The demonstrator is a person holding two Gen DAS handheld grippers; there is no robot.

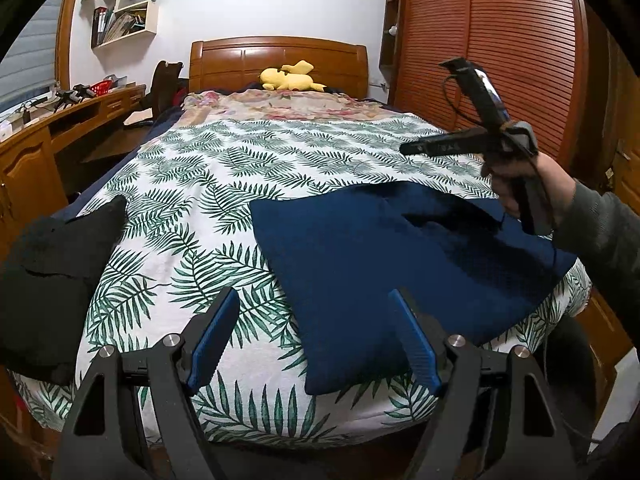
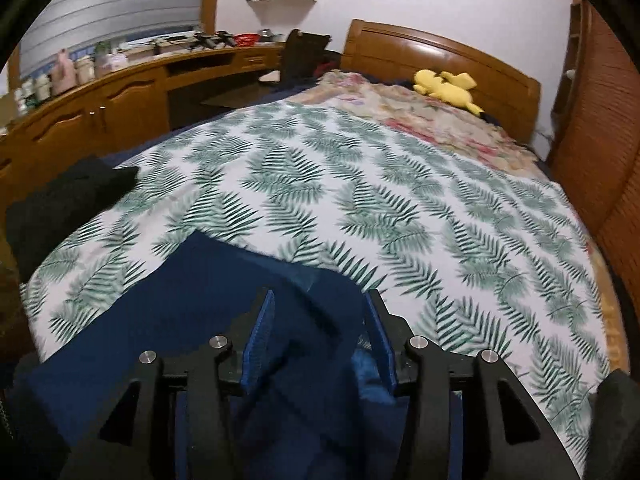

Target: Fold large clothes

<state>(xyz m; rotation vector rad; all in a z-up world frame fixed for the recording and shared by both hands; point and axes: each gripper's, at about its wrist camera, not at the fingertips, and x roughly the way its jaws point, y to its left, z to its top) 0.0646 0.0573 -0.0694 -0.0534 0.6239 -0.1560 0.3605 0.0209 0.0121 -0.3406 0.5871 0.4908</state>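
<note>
A navy blue garment [image 1: 380, 264] lies folded into a rough rectangle on the fern-print bedspread [image 1: 200, 184], near the bed's front right corner. My left gripper [image 1: 314, 300] hovers open over the garment's near left edge, with nothing between its blue pads. In the right wrist view my right gripper [image 2: 320, 296] is above the same navy garment [image 2: 180, 320]. Its jaws stand apart and the pads do not press on the cloth. A hand [image 1: 516, 192] holds that gripper's handle over the garment's far right side.
A black garment [image 1: 52, 272] lies bunched at the bed's left edge. A yellow plush toy [image 1: 290, 76] rests by the wooden headboard [image 1: 280, 56]. A wooden desk [image 1: 60, 120] runs along the left, and a slatted wardrobe [image 1: 500, 40] stands on the right.
</note>
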